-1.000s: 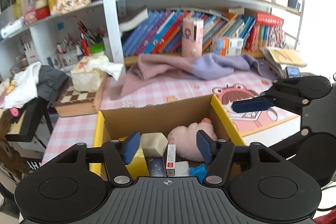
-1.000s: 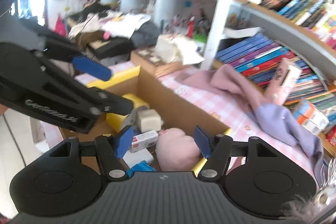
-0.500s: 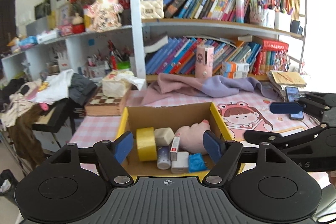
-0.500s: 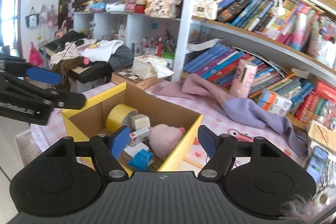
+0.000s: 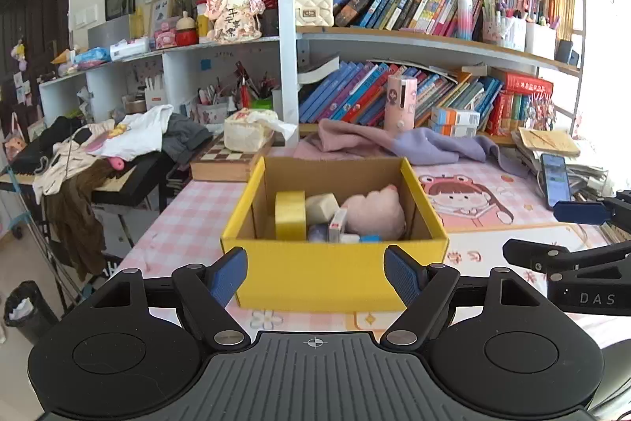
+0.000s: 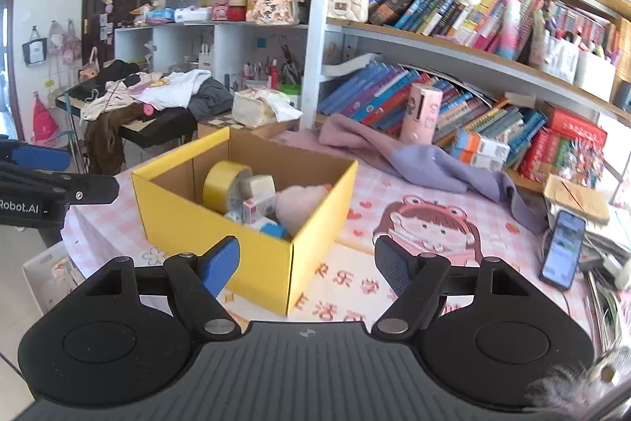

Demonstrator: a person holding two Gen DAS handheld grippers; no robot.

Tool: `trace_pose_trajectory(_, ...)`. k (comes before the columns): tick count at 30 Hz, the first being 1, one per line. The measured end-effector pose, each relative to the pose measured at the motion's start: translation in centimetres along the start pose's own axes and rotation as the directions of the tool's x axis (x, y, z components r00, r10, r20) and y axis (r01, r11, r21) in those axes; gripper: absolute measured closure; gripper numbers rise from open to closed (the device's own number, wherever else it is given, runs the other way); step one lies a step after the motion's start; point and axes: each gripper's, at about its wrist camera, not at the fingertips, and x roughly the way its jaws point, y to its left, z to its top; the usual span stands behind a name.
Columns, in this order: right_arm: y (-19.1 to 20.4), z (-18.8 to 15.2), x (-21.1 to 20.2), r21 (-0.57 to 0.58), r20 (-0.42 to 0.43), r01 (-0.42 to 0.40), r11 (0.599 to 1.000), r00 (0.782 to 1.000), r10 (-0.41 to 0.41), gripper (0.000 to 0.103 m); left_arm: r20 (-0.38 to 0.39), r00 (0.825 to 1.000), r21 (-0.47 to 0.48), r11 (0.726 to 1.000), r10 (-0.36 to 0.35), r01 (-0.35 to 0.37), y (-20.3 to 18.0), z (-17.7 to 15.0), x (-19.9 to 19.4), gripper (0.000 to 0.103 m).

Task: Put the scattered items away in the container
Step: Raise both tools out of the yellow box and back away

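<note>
We hold both grippers short of the box (image 5: 335, 275), which sits on the pink checked table (image 5: 189, 212). Our left gripper (image 5: 315, 277) faces the box's near yellow wall straight ahead; its jaws stand apart with nothing between the pads, and they have just been opening. Our right gripper (image 6: 305, 265) looks at the box's near corner, ahead and a little to its left; its jaws have also just been opening and grip nothing.

Inside the box, ahead of the left gripper, we see a yellow tape roll (image 5: 290, 215) standing on edge at the left, a beige block (image 5: 321, 208) just beside it, a pink plush (image 5: 374, 214) at the right, and a small red-and-white carton (image 5: 338, 225) in front of them. A blue item (image 6: 274, 229) lies at the near side.

Beyond the box a pink and purple cloth (image 5: 398, 143) is bunched at the foot of the bookshelf (image 5: 434, 38). A phone (image 6: 562, 249) lies on the table far to the right of the right gripper.
</note>
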Motion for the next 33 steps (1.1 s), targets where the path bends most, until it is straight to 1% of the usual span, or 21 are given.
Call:
trace_pose_trajectory(6,0.1,-2.3,-1.5,0.067,-0.023,0.049,0.997,0.999,-0.047,0.026,-0.026,1.0,0.043,0.999,-0.006,0.007,-1.3,-1.9,-0.5,0.023)
trace_pose_trajectory(7,0.1,-2.8,-1.7,0.076,-0.031,0.055,0.996,0.998,-0.053,0.025,-0.033,0.999,0.05,0.999,-0.011,0.013,-1.6,-2.2,-0.5,0.022)
trace_pose_trajectory(8,0.1,-3.2,-1.8,0.079,-0.041,0.06,0.995,0.998,-0.057,0.025,-0.039,0.999,0.057,0.998,-0.015,0.017,-1.9,-2.5,-0.5,0.02)
trace_pose_trajectory(13,0.5,-4.9,-2.1,0.075,-0.099,0.072,0.995,0.993,-0.064,0.023,-0.088,0.996,0.092,0.995,-0.027,0.035,-3.3,-3.9,-0.1,0.019)
trace_pose_trajectory(15,0.6,-5.2,-2.1,0.074,-0.116,0.073,0.995,0.991,-0.064,0.021,-0.105,0.994,0.101,0.994,-0.027,0.038,-3.7,-4.4,0.1,0.018)
trace_pose_trajectory(17,0.6,-5.4,-2.2,0.07,-0.128,0.078,0.995,0.989,-0.068,0.017,-0.128,0.991,0.099,0.994,-0.025,0.038,-4.1,-4.8,0.2,0.012)
trace_pose_trajectory(21,0.1,-6.0,-2.4,0.086,-0.156,0.091,0.992,0.985,-0.077,0.012,-0.181,0.982,0.1,0.993,-0.044,0.063,-5.0,-5.7,0.4,0.012)
trace_pose_trajectory(26,-0.3,-6.7,-2.8,0.11,-0.185,0.108,0.988,0.979,-0.087,0.009,-0.196,0.979,0.12,0.99,-0.052,0.076,-5.7,-5.9,0.6,0.008)
trace_pose_trajectory(29,-0.5,-6.9,-2.9,0.117,-0.189,0.115,0.986,0.978,-0.092,0.006,-0.205,0.977,0.127,0.988,-0.055,0.082,-5.9,-6.1,0.7,0.005)
trace_pose_trajectory(33,-1.0,-7.0,-2.9,0.137,-0.198,0.126,0.982,0.975,-0.097,0.004,-0.212,0.976,0.118,0.99,-0.056,0.082,-6.0,-6.2,0.6,0.004)
